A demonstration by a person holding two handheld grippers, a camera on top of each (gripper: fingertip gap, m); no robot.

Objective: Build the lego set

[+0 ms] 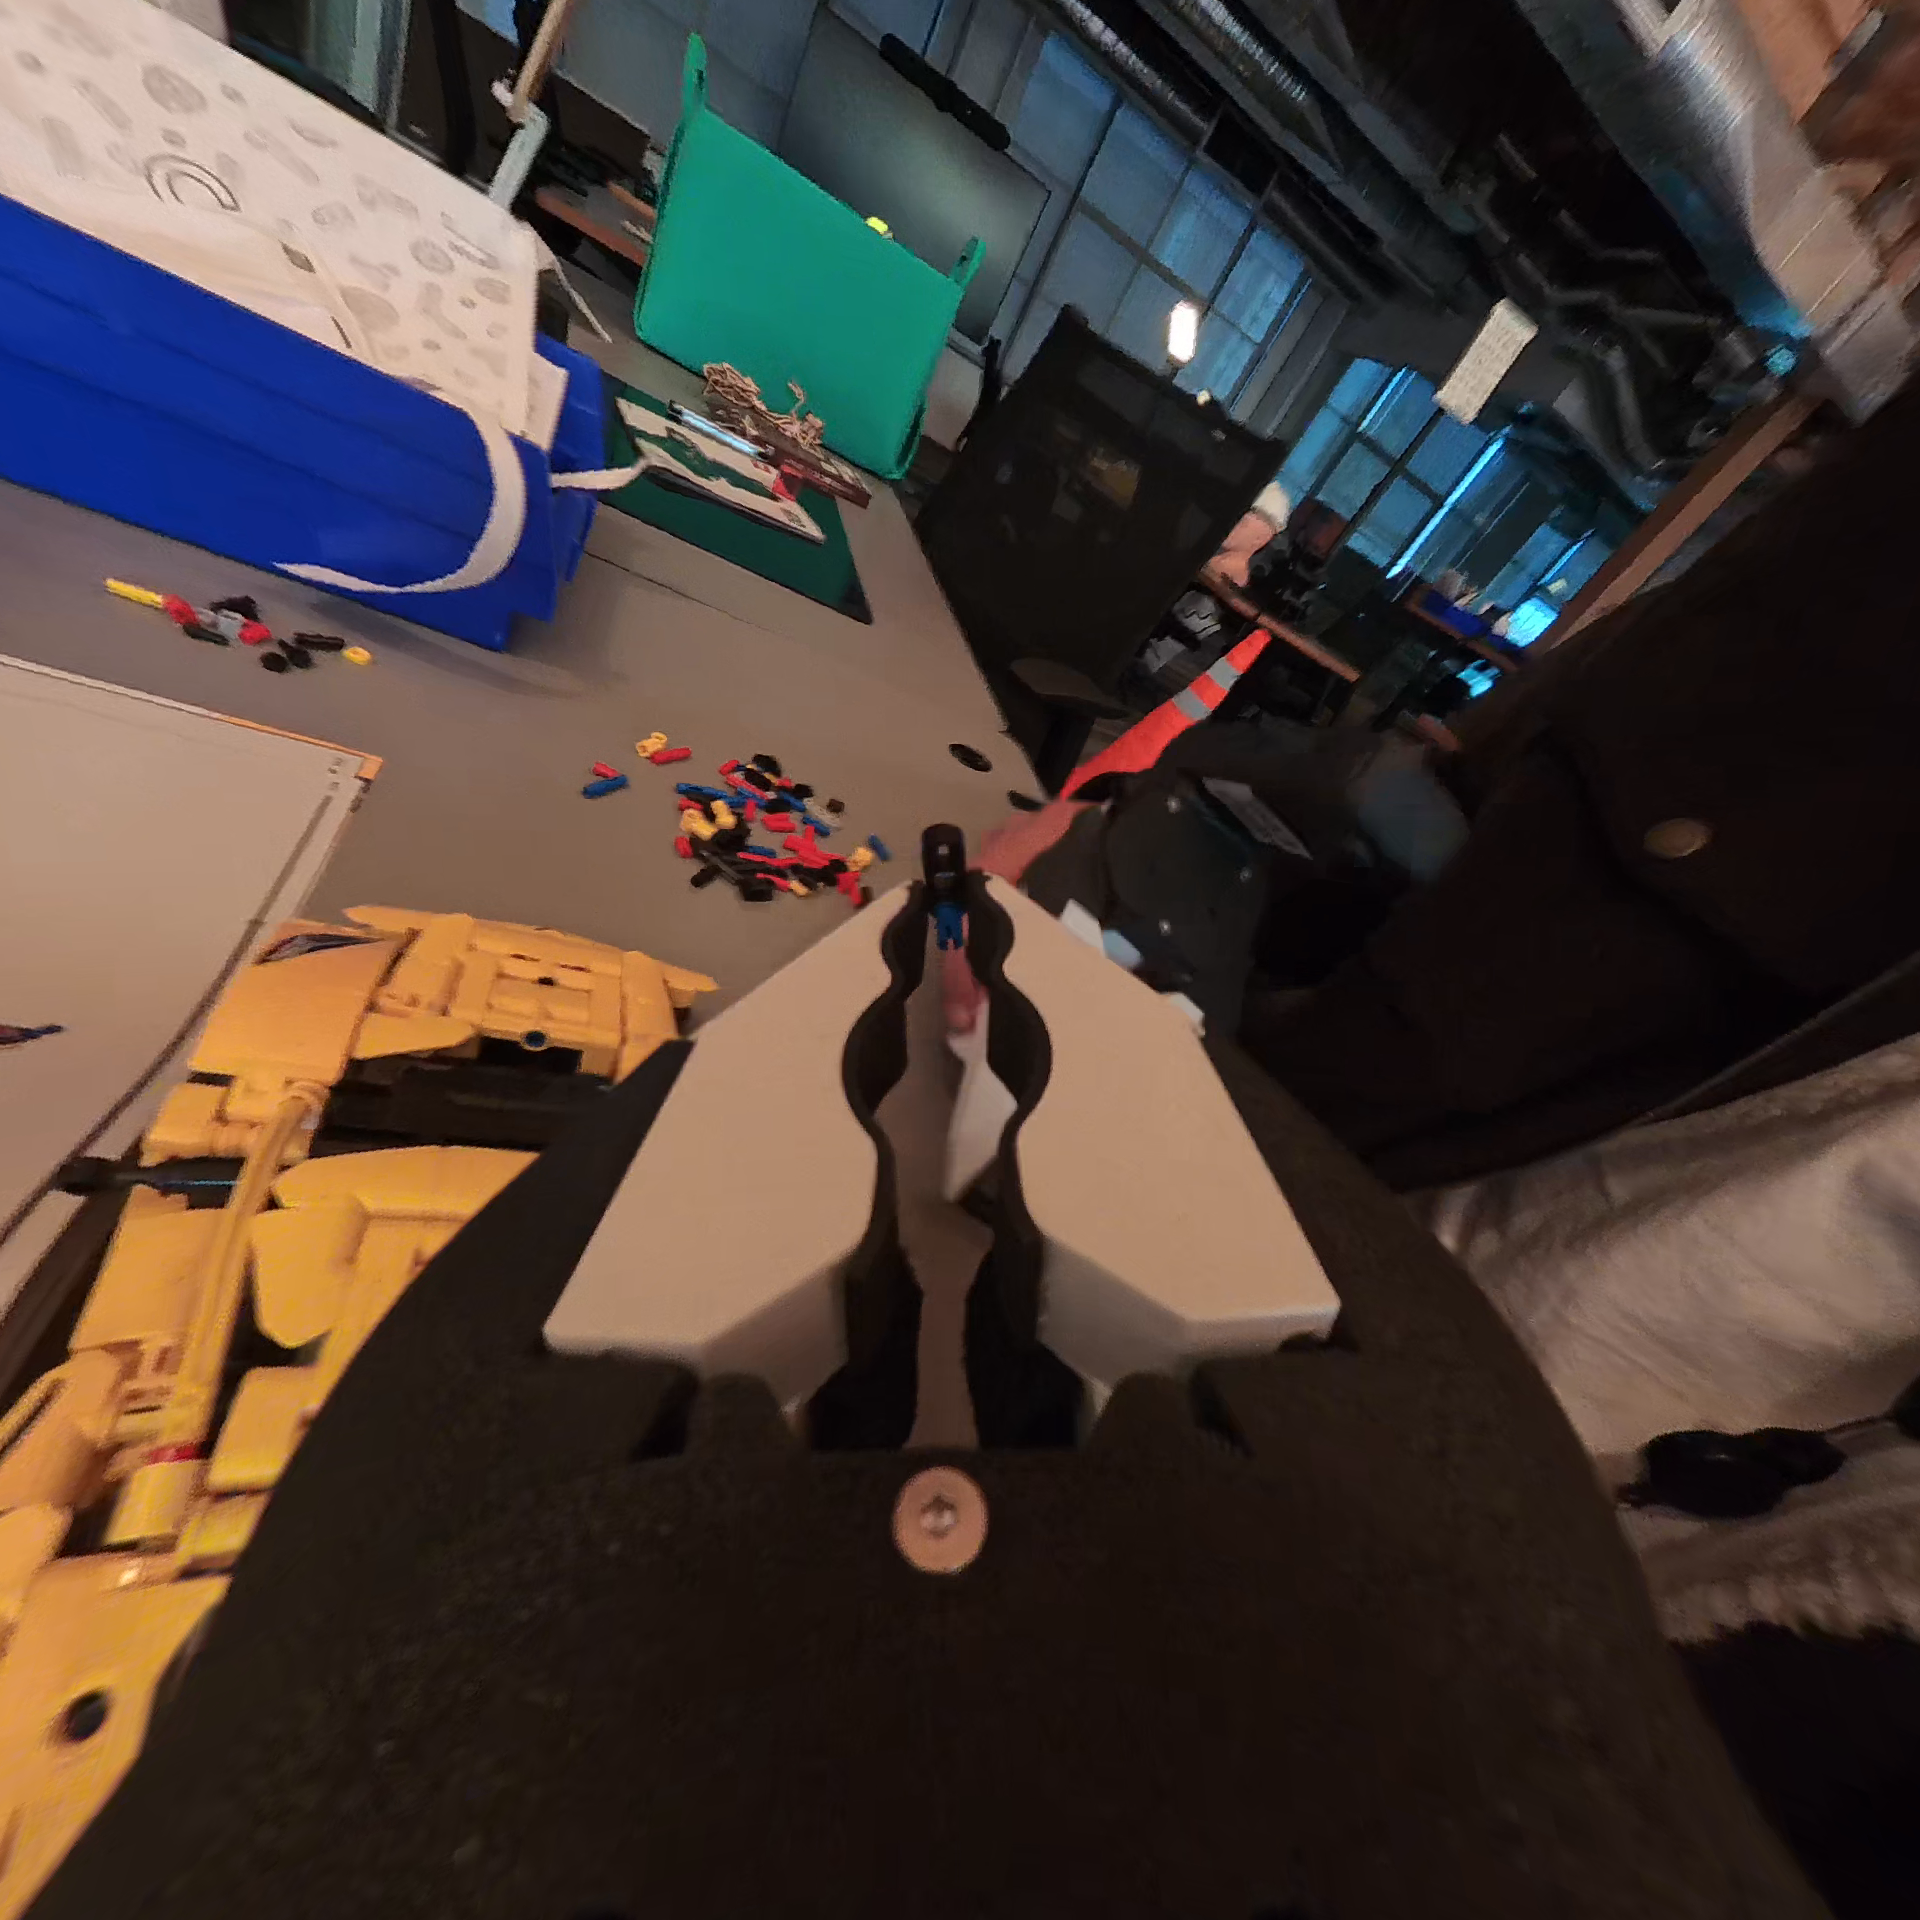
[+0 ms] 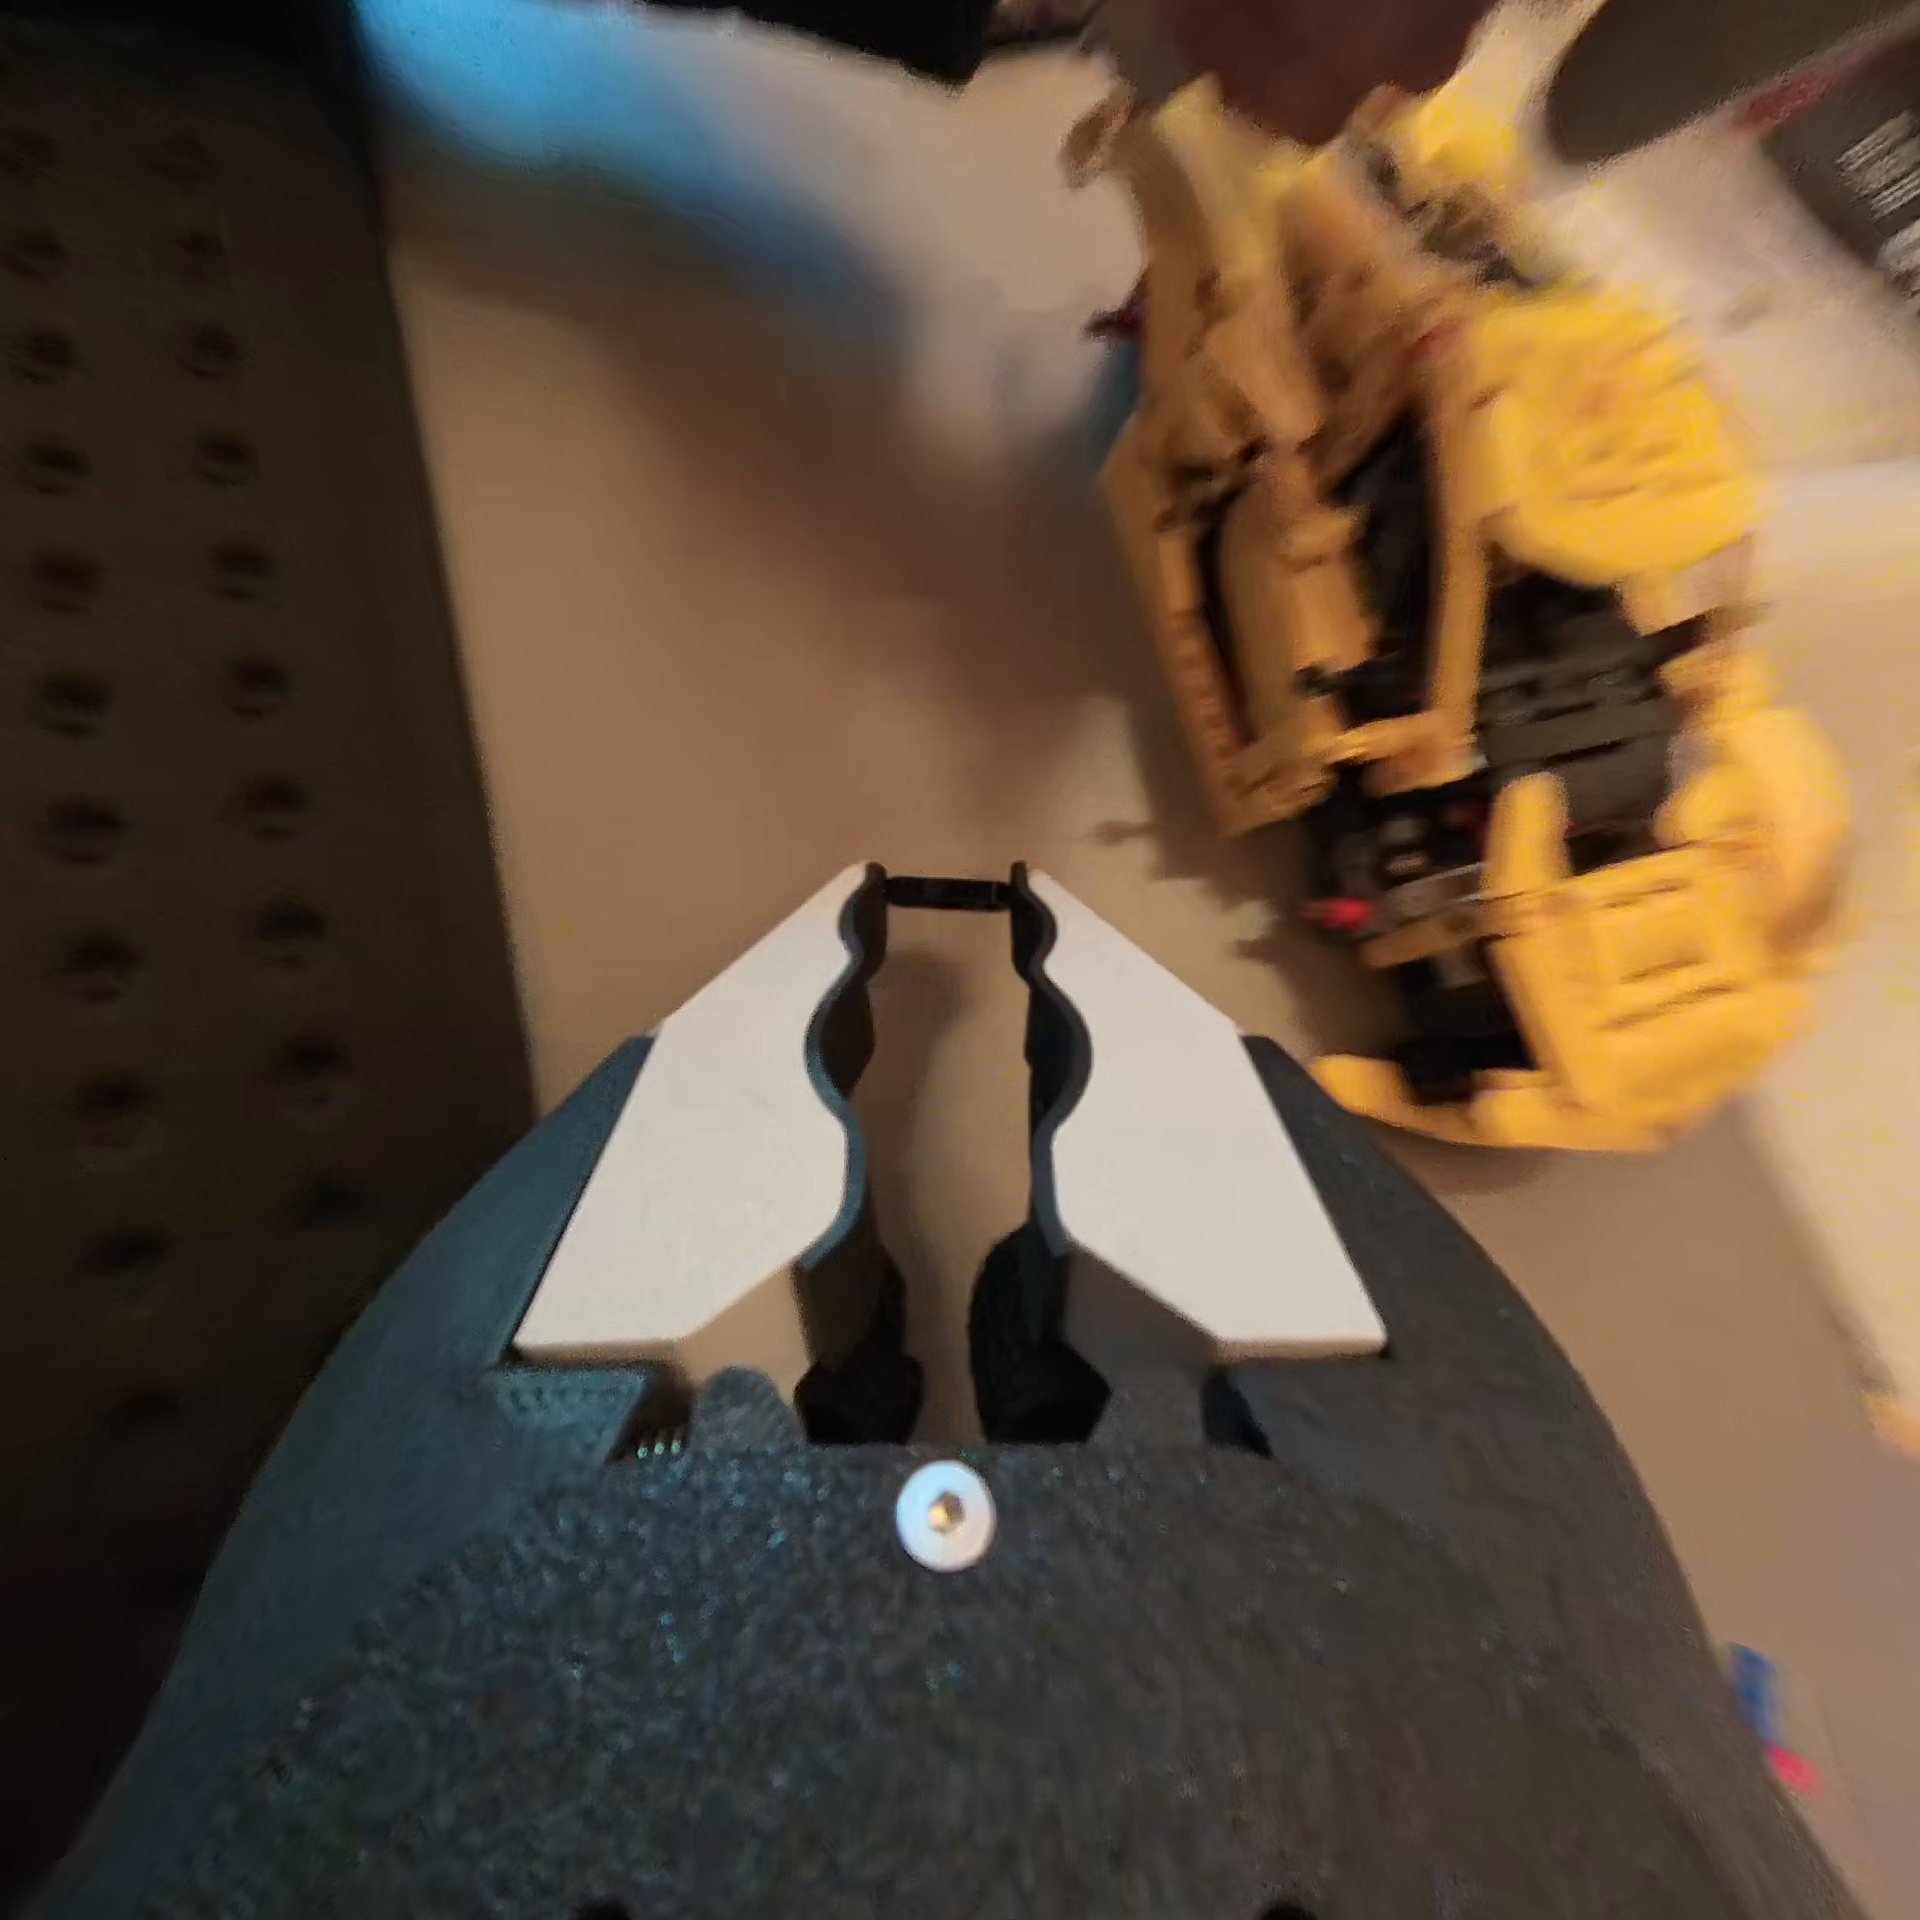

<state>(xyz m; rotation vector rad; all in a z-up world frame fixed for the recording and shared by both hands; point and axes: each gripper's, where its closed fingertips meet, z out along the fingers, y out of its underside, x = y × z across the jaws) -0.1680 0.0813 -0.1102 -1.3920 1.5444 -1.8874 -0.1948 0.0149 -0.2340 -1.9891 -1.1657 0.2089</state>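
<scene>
On the grey tabletop [image 1: 499,748]: yellow lego vehicle [image 1: 343,1122], bodywork largely assembled. Loose-piece pile [image 1: 774,826] remains nearby, so build unfinished. Left tongs [image 1: 943,904] clamped on small black-and-blue connector [image 1: 945,883]; right tongs [image 2: 945,891] clamped on short black pin [image 2: 945,891], neither yet fitted.
</scene>
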